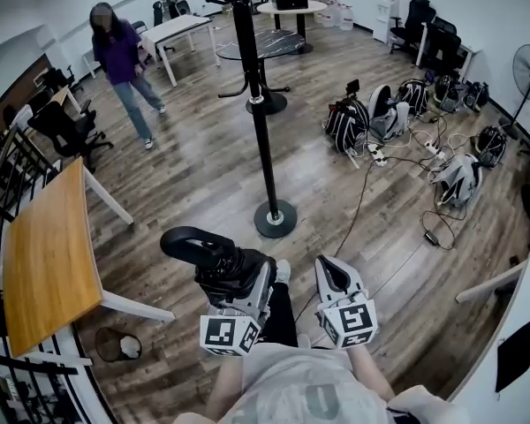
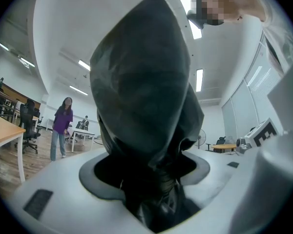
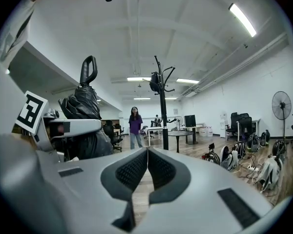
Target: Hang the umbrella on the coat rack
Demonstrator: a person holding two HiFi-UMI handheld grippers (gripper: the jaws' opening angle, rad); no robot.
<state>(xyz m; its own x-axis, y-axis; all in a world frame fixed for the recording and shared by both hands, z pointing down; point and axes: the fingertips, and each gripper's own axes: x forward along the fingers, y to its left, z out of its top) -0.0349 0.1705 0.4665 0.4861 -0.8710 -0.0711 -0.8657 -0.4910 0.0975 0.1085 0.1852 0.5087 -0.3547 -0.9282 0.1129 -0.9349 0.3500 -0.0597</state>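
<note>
Left tool round umbrella, seemingly snug

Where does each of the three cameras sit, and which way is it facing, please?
Head view: on the person's head, looking steeply down at the coat rack; shows the left claw shut on the umbrella, the shut right claw, the person's torso.
Left gripper view: on the left claw, looking level along its jaws; the umbrella fills it.
Right gripper view: on the right claw, facing the coat rack; jaws together, empty.
Shared: both gripper views show the bystander in purple.
</note>
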